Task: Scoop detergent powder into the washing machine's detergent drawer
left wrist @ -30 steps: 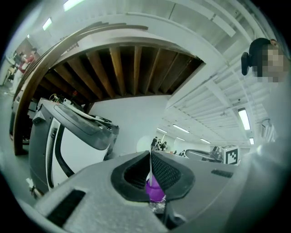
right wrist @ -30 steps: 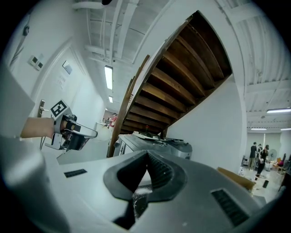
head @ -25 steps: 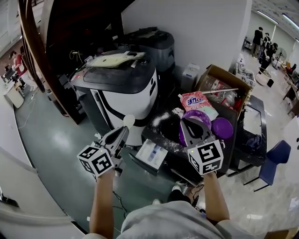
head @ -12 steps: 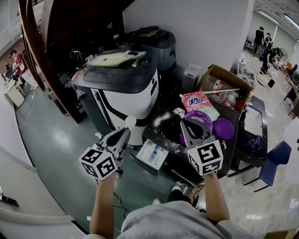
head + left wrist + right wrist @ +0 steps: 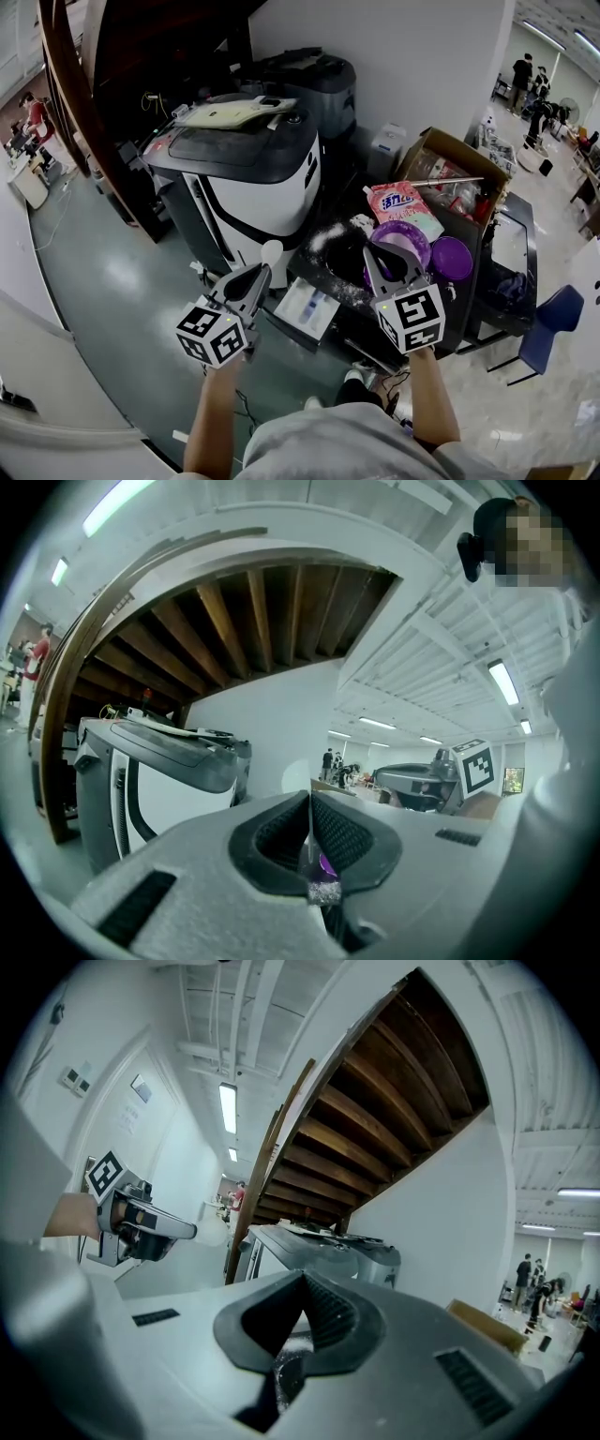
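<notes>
the white scoop (image 5: 271, 249), nipped by its thin handle in the closed left gripper (image 5: 255, 277), has drifted toward 3 o'clock over the last second. that puts it nearer what looks like the detergent drawer (image 5: 305, 309) at its 5 o'clock, so tipping seems close. the scoop's load is unreadable. the purple bowl (image 5: 403, 236) sits at 3 o'clock under the closed, empty right gripper (image 5: 387, 258), its contents hidden. the pink detergent bag (image 5: 401, 206) lies beyond, with spilled powder (image 5: 323, 239) beside.

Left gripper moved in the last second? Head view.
Yes. The left gripper, shut on the white scoop, has shifted right and slightly down, closer to the white drawer, which sits almost unchanged in the head view.
</notes>
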`<state>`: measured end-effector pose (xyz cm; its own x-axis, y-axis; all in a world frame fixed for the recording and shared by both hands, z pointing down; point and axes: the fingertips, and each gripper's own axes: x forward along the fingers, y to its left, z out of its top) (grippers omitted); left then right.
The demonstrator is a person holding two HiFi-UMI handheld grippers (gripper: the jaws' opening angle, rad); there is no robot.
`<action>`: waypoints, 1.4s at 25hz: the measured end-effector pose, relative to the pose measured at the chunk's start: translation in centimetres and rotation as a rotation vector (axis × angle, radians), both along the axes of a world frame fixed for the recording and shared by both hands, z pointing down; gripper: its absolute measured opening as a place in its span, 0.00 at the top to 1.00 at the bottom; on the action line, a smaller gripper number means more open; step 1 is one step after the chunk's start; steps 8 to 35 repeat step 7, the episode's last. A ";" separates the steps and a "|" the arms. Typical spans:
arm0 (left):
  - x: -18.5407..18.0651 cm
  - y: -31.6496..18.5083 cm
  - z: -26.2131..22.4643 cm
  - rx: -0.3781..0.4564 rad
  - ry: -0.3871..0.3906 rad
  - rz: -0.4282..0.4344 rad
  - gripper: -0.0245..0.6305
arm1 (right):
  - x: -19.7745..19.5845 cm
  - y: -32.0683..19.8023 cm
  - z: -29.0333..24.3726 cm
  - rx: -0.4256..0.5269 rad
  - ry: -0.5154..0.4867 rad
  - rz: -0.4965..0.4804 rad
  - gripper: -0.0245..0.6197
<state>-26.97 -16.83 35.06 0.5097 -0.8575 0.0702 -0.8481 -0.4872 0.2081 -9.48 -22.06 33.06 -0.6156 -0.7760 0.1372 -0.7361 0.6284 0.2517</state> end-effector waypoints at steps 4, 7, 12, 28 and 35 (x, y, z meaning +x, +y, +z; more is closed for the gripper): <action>0.2 -0.1 0.6 -0.003 0.000 -0.001 0.94 | 0.1 -0.3 0.7 -0.010 0.010 0.006 0.96; 0.3 -0.2 1.3 -0.012 -0.006 -0.006 0.94 | 0.2 -0.4 1.3 -0.017 0.022 0.006 0.95; 0.3 -0.2 1.3 -0.012 -0.006 -0.006 0.94 | 0.2 -0.4 1.3 -0.017 0.022 0.006 0.95; 0.3 -0.2 1.3 -0.012 -0.006 -0.006 0.94 | 0.2 -0.4 1.3 -0.017 0.022 0.006 0.95; 0.3 -0.2 1.3 -0.012 -0.006 -0.006 0.94 | 0.2 -0.4 1.3 -0.017 0.022 0.006 0.95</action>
